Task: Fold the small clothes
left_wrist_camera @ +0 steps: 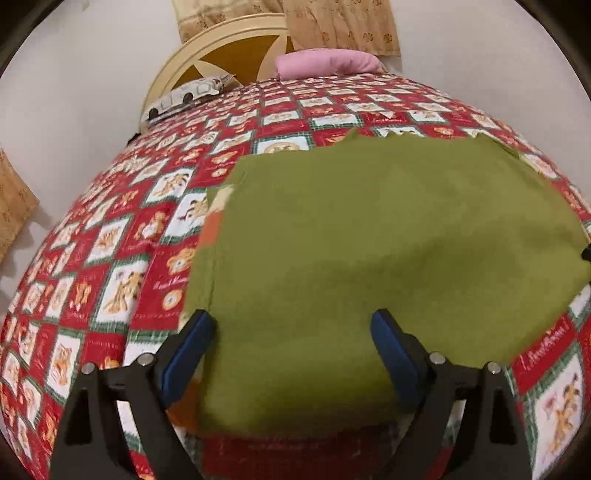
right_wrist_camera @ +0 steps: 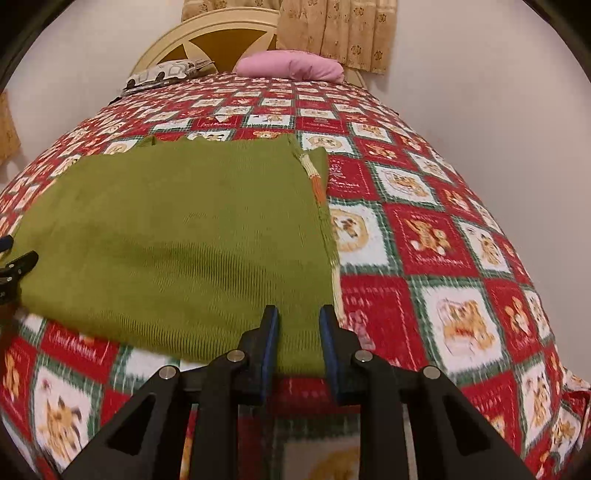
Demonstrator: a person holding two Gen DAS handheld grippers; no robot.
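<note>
A green knitted garment (left_wrist_camera: 369, 240) (right_wrist_camera: 177, 240) lies flat, folded into a rough rectangle, on the red patchwork bedspread (left_wrist_camera: 110, 258) (right_wrist_camera: 443, 295). A cream and orange striped trim (right_wrist_camera: 314, 173) shows along one of its side edges. My left gripper (left_wrist_camera: 291, 325) stands wide open above the garment's near left part, with nothing pinched. My right gripper (right_wrist_camera: 299, 321) hovers at the garment's near right corner. Its jaws stand narrowly apart, and the cloth seen through the gap lies flat. The left gripper's tip (right_wrist_camera: 18, 266) pokes in at the left edge of the right wrist view.
At the head of the bed are a pink pillow (left_wrist_camera: 325, 62) (right_wrist_camera: 291, 66) and a patterned pillow (left_wrist_camera: 188, 96) (right_wrist_camera: 162, 74), in front of a cream headboard (left_wrist_camera: 221, 48). Beige curtains (right_wrist_camera: 343, 33) hang behind. White walls stand on both sides of the bed.
</note>
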